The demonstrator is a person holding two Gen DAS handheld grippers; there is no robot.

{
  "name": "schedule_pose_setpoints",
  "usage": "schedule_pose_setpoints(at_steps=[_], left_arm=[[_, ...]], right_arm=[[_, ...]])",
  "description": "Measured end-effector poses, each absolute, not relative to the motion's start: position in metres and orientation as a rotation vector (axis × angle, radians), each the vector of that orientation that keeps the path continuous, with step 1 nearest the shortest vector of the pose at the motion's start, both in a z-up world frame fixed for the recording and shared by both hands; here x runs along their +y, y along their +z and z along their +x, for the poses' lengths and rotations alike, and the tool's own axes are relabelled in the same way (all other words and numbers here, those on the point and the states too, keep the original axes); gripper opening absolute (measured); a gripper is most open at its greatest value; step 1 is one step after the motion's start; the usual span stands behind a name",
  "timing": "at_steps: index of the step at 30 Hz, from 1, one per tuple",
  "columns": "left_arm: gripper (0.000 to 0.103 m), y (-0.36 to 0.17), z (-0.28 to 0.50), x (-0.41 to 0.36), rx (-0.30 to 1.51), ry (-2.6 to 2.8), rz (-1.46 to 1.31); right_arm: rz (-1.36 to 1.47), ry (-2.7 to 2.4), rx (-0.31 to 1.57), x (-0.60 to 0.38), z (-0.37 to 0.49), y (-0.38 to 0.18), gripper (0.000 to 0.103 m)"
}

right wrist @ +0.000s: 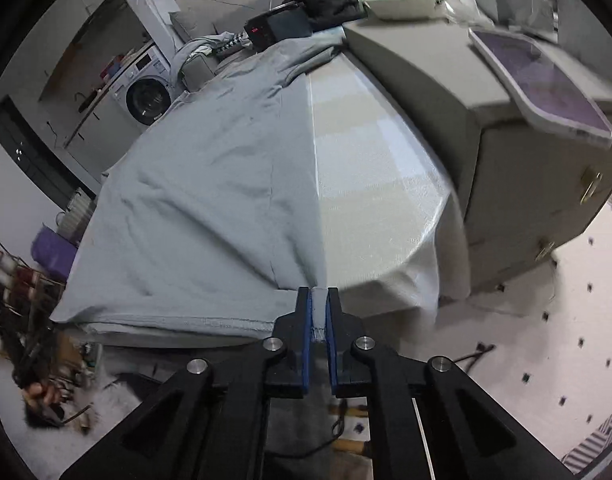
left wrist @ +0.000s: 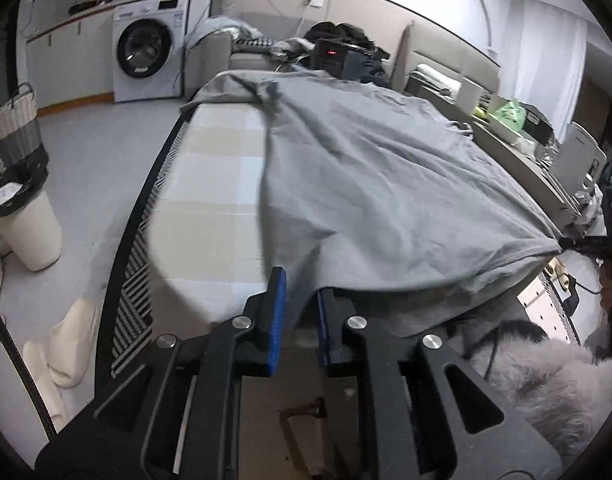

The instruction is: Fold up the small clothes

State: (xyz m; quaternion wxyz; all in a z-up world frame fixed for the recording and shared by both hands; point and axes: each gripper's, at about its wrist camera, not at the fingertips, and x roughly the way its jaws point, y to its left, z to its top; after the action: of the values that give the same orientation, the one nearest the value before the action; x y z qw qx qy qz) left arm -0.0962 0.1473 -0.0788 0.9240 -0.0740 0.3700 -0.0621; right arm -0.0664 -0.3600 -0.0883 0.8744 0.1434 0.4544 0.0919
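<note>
Across the tabletop [left wrist: 210, 184] lies a grey shirt [left wrist: 385, 184], spread over most of its length, w/ the near hem hanging at the bottom edge of both views. Our right claw [right wrist: 318, 312] is pinching the near hem corner; cloth shows between its blue pads. Our left claw [left wrist: 300, 300] sits at the other hem corner, pads slightly apart w/ fabric draped down into the gap; whether it grips we can't tell. In the left view the right claw [left wrist: 573, 245] shows at far right, pulling that corner to a tight point.

We judge the shirt light, soft, floppy, not fragile: it'll sag and wrinkle unless kept taut. Best holds are hem corners or shoulder seams, both layers together, approx. symmetric.
</note>
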Motion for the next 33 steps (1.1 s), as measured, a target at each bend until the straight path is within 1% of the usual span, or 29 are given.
schedule_pose_setpoints(at_steps=[1,2,3,4,5,6,7,8,9,12,17,18,19,21,23,25,26,27,28,30,31,32,33], left_arm=[[0.012,-0.078,-0.096,0.151,0.765,-0.116,-0.156],[0.012,-0.075,-0.096,0.156,0.765,-0.114,-0.165],[0.014,-0.072,-0.097,0.158,0.761,-0.123,-0.176],[0.016,-0.069,-0.098,0.160,0.754,-0.130,-0.189],[0.025,-0.064,-0.099,0.161,0.742,-0.146,-0.214],[0.037,-0.062,-0.099,0.162,0.730,-0.158,-0.230],[0.045,-0.059,-0.101,0.162,0.712,-0.168,-0.250],[0.059,-0.056,-0.103,0.162,0.697,-0.179,-0.262],[0.063,-0.054,-0.105,0.161,0.681,-0.194,-0.256],[0.063,-0.053,-0.110,0.161,0.675,-0.177,-0.202],[0.063,-0.054,-0.111,0.170,0.677,-0.215,-0.330],[0.063,-0.056,-0.108,0.169,0.680,-0.228,-0.351],[0.063,-0.058,-0.104,0.166,0.695,-0.239,-0.372],[0.063,-0.067,-0.093,0.158,0.740,-0.253,-0.417],[0.063,-0.077,-0.082,0.148,0.795,-0.228,-0.421],[0.060,-0.085,-0.074,0.141,0.837,-0.192,-0.389],[0.057,-0.087,-0.073,0.135,0.841,-0.177,-0.352],[0.048,-0.087,-0.073,0.132,0.846,-0.171,-0.326],[0.042,-0.088,-0.072,0.129,0.866,-0.172,-0.300],[0.021,-0.087,-0.074,0.126,0.892,-0.143,-0.235],[0.016,-0.087,-0.074,0.126,0.901,-0.137,-0.215],[0.008,-0.087,-0.076,0.127,0.911,-0.134,-0.208],[0.005,-0.087,-0.076,0.130,0.918,-0.133,-0.206]], right_arm=[[0.317,0.200,0.937,-0.361,-0.067,-0.086,0.011],[0.325,0.205,0.926,-0.362,-0.067,-0.084,0.012],[0.332,0.216,0.902,-0.364,-0.068,-0.079,0.012],[0.336,0.223,0.885,-0.364,-0.067,-0.076,0.016],[0.338,0.230,0.871,-0.364,-0.067,-0.073,0.019],[0.338,0.238,0.867,-0.363,-0.068,-0.071,0.022],[0.339,0.243,0.862,-0.363,-0.068,-0.071,0.025],[0.338,0.247,0.864,-0.362,-0.066,-0.071,0.026],[0.336,0.248,0.873,-0.360,-0.063,-0.074,0.026],[0.340,0.243,0.905,-0.358,-0.060,-0.083,0.026],[0.383,0.265,0.925,-0.359,-0.059,-0.090,0.026],[0.379,0.272,0.922,-0.357,-0.059,-0.091,0.022],[0.378,0.279,0.921,-0.356,-0.060,-0.091,0.012],[0.380,0.298,0.915,-0.352,-0.060,-0.091,0.007],[0.386,0.329,0.892,-0.348,-0.063,-0.086,0.005],[0.369,0.343,0.880,-0.345,-0.066,-0.080,0.004],[0.345,0.331,0.881,-0.344,-0.068,-0.078,0.004],[0.303,0.289,0.885,-0.345,-0.069,-0.078,0.004],[0.267,0.238,0.899,-0.348,-0.070,-0.081,0.004],[0.270,0.209,0.940,-0.358,-0.067,-0.091,0.004],[0.286,0.207,0.942,-0.361,-0.067,-0.094,0.004],[0.299,0.216,0.934,-0.361,-0.068,-0.094,0.004],[0.305,0.232,0.920,-0.360,-0.068,-0.093,0.006]])
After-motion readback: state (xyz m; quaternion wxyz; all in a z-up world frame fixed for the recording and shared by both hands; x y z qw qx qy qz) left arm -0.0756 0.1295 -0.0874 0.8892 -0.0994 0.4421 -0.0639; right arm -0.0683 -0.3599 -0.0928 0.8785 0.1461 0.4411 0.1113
